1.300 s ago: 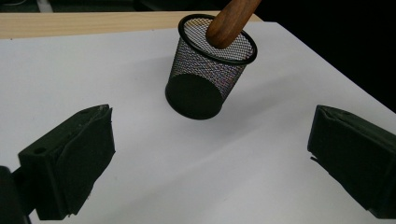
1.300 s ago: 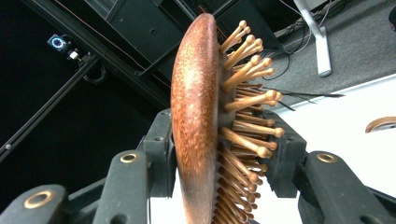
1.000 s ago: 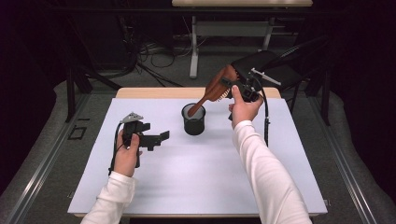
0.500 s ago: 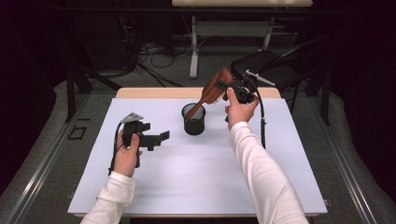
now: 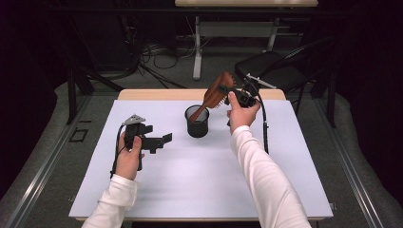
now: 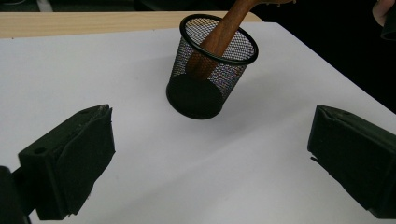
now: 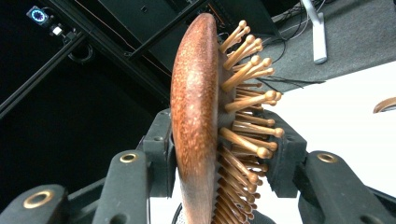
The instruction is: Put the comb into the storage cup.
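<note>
Near the counter's [image 5: 157, 190] far edge, the right hand-held gripper [image 5: 237, 93], clamped on the hairbrush [image 5: 217, 93], should lower its handle straight into the mesh cup [image 5: 197, 121].

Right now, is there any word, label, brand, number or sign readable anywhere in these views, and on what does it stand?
None can be read.
Brown wooden hairbrush with peg bristles: no print.
Black wire-mesh cup: no label.
White table sheet: blank.
Black right gripper and black left gripper: no markings visible.
</note>
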The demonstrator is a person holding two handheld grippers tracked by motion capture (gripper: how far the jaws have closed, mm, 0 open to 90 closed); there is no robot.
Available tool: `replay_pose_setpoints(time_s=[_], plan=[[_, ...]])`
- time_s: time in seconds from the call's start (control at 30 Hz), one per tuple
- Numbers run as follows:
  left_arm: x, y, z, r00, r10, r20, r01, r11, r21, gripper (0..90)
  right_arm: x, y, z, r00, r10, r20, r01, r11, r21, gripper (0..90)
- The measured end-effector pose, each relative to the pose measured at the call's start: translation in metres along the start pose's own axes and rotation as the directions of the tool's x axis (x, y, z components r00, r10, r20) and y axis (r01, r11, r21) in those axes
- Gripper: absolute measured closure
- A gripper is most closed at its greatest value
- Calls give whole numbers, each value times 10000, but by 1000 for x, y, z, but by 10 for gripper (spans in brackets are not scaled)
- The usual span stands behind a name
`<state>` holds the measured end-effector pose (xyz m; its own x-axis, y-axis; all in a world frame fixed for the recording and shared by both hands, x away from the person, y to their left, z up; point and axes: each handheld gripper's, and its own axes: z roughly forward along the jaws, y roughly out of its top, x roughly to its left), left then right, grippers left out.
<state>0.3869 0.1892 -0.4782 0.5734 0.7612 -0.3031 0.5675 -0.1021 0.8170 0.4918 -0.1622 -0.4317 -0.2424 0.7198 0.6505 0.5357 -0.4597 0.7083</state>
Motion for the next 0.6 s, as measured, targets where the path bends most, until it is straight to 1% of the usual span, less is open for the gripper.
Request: replay_pose_setpoints(time_s=[0.03,0.47,0.6], plan=[[0,0,0,10000,1,-6,-1,10000,0,9,0,-1,0,10000,37,14,-37,10000,76,523],[1,0,0,10000,-38,-4,38,10000,-5,9,-5,-8,6,9998,-94,152,91,9997,216,522],[1,-1,0,10000,-48,-17,48,10000,2,9,-6,-10,7,9998,-65,190,60,9997,252,522]])
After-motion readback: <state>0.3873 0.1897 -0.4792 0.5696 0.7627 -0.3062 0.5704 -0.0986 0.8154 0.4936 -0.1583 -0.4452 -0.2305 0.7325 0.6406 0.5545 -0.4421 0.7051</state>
